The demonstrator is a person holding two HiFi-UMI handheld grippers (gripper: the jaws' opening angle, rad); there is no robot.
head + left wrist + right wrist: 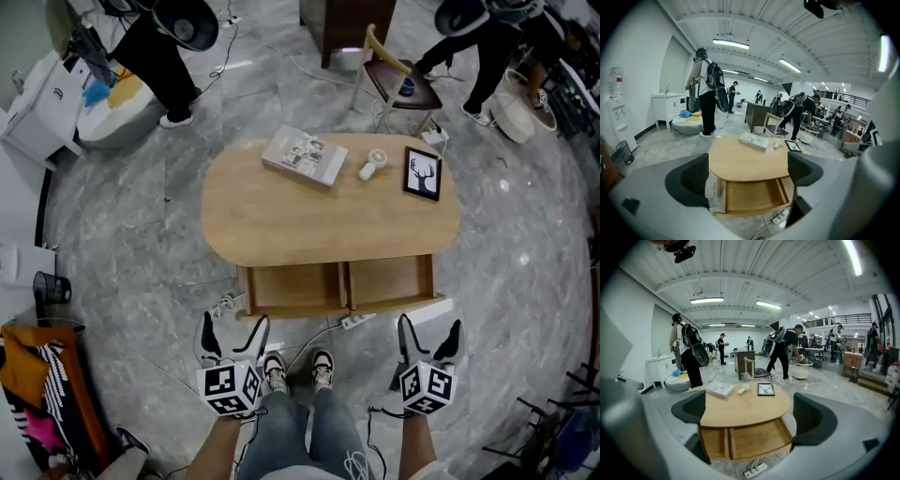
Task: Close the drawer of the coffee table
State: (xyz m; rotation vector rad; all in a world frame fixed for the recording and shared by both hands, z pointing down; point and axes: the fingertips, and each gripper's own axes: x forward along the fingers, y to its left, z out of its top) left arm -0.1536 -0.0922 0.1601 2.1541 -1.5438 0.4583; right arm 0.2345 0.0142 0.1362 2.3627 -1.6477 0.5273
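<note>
Head view: pulled-out pale wooden drawer (337, 286), likely rigid and easy-sliding; push its near front edge. Left gripper (234, 328) and right gripper (430, 329) gape wide, empty.

My head view looks steeply down on the coffee table (328, 220); my left gripper view and right gripper view sit low, near it, facing its open drawer (389, 281); all three share both
</note>
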